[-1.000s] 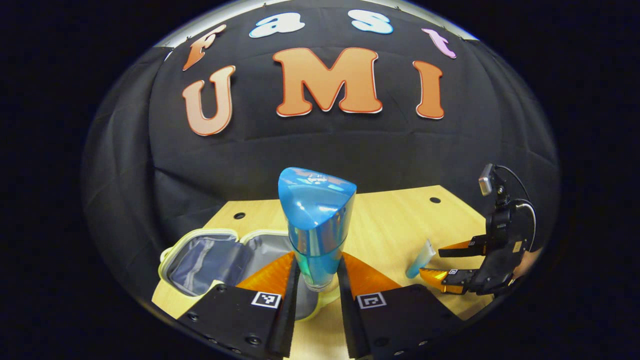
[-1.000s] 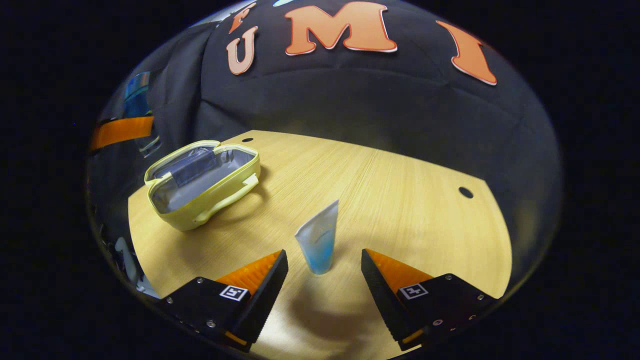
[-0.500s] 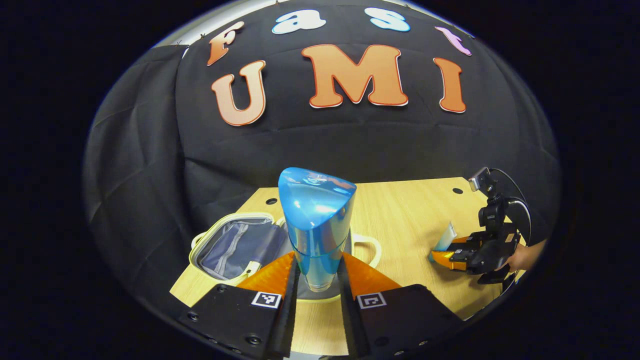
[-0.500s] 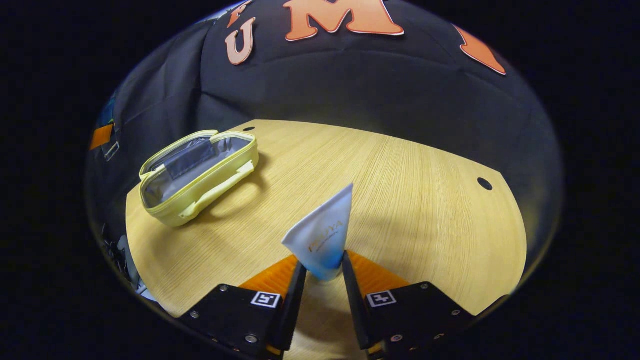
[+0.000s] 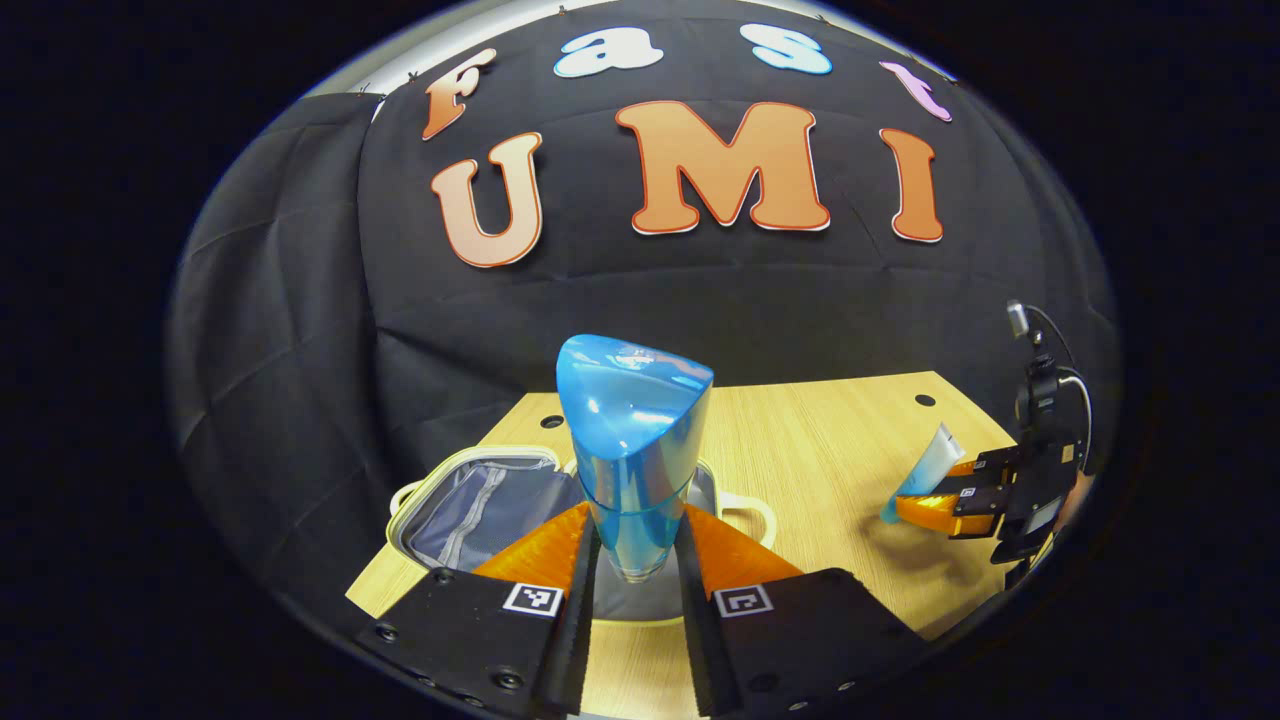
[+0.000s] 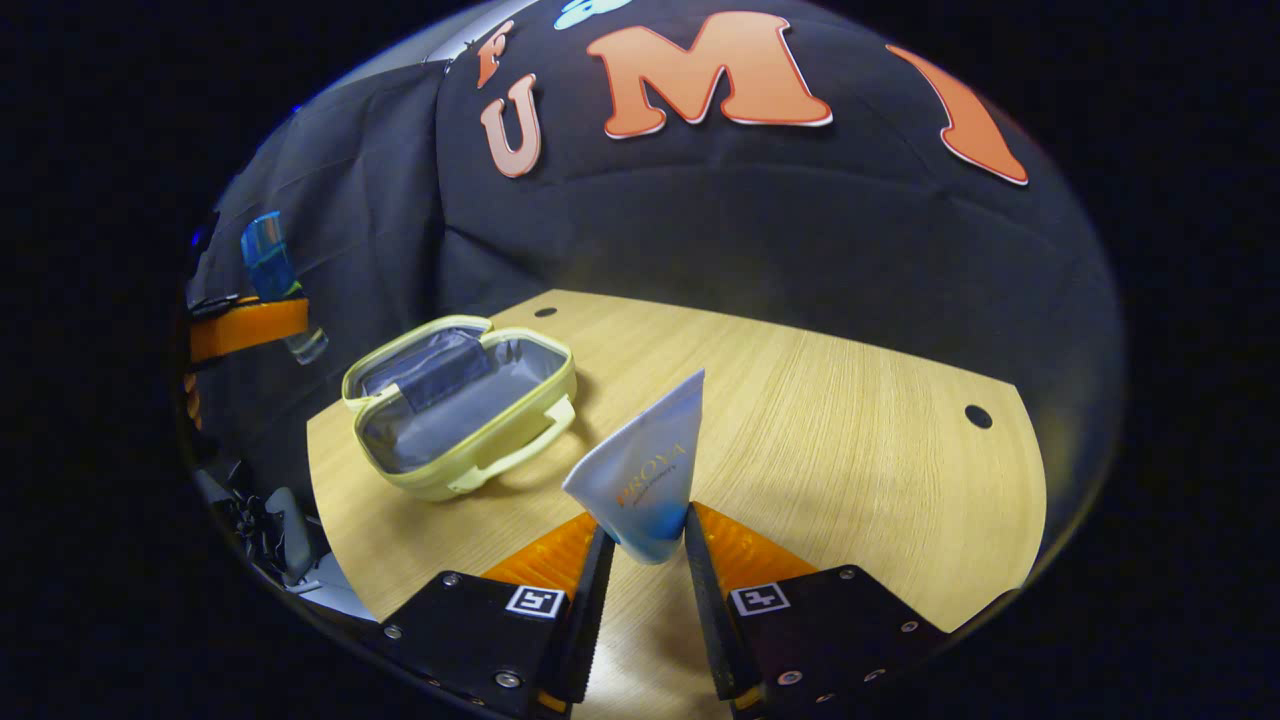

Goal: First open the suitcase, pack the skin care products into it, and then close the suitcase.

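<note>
— Well, did we get any writing off the products?

— We saw gold lettering on the front of the white-and-blue tube, but we left it unread. The blue bottle showed us only glare on its slanted top; no print we could make out.

— And how did our tongs stand?

— Our left tongs were clamped on the blue bottle near its clear base, both fingers pressed to its sides, the bottle upright and held above the open suitcase. Our right tongs were closed on the tube's lower end, both fingers against it, its flat crimped end pointing up. In the left gripper view we saw the right tongs far to the right, over the bench, with the tube tilted up out of them.

— Where did the suitcase sit?

— We found the small yellow case lying open near the bench's left corner, its grey lining showing, a handle on the side toward the middle. It sat close to the near-left edge.

— Any open room?

— We saw bare wood between the case and the tube, and a wide bare stretch to the right, out to a small round hole near the far right edge.
</note>
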Demonstrator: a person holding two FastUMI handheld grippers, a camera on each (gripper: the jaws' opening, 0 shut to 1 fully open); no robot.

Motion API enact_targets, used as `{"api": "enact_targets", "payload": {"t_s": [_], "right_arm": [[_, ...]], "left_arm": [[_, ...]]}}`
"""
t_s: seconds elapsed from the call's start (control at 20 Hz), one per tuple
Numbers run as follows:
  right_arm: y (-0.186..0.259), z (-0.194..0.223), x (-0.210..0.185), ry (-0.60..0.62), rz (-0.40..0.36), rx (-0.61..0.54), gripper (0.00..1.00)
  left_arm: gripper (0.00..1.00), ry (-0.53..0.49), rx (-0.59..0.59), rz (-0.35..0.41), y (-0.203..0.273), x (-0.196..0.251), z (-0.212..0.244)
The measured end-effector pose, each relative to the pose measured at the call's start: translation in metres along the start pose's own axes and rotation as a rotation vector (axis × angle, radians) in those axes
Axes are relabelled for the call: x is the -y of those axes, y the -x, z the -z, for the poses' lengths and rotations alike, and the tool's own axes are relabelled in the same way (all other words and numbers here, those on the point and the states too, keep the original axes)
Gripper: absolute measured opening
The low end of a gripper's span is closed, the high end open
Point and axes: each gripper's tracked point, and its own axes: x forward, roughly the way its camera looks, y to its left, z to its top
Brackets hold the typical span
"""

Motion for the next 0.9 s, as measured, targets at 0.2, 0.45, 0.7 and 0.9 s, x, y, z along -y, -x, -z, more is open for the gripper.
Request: {"api": "enact_targets", "payload": {"t_s": [0.2, 0.45, 0.7, 0.9], "right_arm": [[0.017, -0.031, -0.012, 0.001, -0.016, 0.047, 0.46], [0.025, -0.043, -0.036, 0.0, -0.008, 0.037, 0.46], [0.021, -0.047, -0.08, 0.016, 0.023, 0.009, 0.46], [0.007, -0.044, -0.123, -0.029, 0.045, -0.015, 0.46]], "left_arm": [[0.42, 0.004, 0.005, 0.008, -0.012, -0.014, -0.003], [0.4, 0.0, -0.041, 0.053, -0.038, -0.04, 0.008], [0.41, -0.003, -0.14, 0.161, -0.066, -0.063, 0.039], [0.42, -0.009, -0.237, 0.268, -0.086, -0.071, 0.075]]}}
